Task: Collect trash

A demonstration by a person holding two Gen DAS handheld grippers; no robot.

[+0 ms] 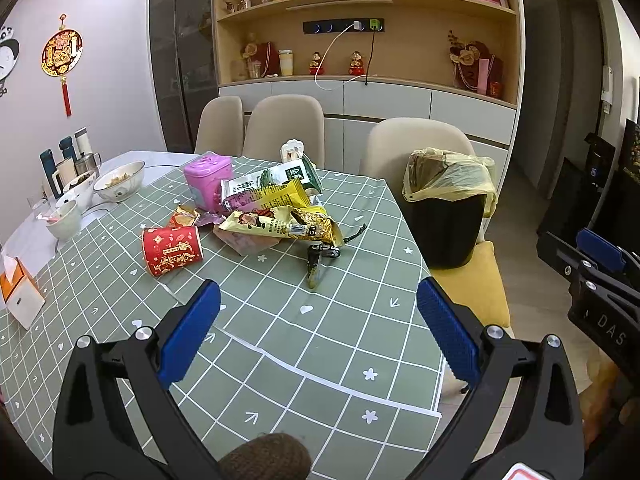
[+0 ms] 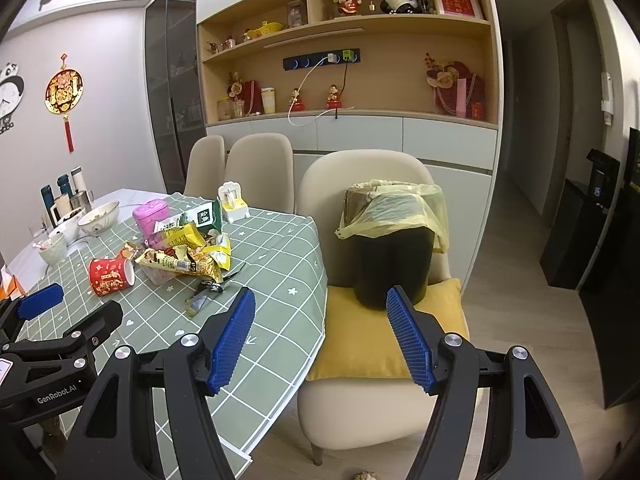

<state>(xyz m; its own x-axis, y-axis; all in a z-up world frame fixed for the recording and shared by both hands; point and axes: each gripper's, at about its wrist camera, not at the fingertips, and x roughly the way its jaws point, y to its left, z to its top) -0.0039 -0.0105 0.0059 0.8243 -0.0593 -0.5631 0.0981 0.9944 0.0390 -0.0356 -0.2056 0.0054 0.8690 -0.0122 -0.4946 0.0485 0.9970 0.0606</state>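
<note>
Hovering with both sets of fingers spread and empty, left gripper (image 1: 318, 312) over the green checked surface (image 1: 280, 344), right gripper (image 2: 320, 322) toward the one yellow-lined black bin (image 2: 394, 256); best pinching singly from one crumpled wrapper heap (image 1: 276, 212) and one red paper cup (image 1: 172, 250) mid-surface.

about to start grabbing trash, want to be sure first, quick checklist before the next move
1. Left claw open and empty: ok.
2. Right claw open and empty: ok.
3. Trash bin upright on the yellow cushion, liner mouth open: ok.
4. Wrapper pile and tipped red cup uncovered on the tablecloth, ahead of the left claw: ok.
5. Bowls apart from the pile: ok.
6. Room left inside the bin: cannot tell.
</note>
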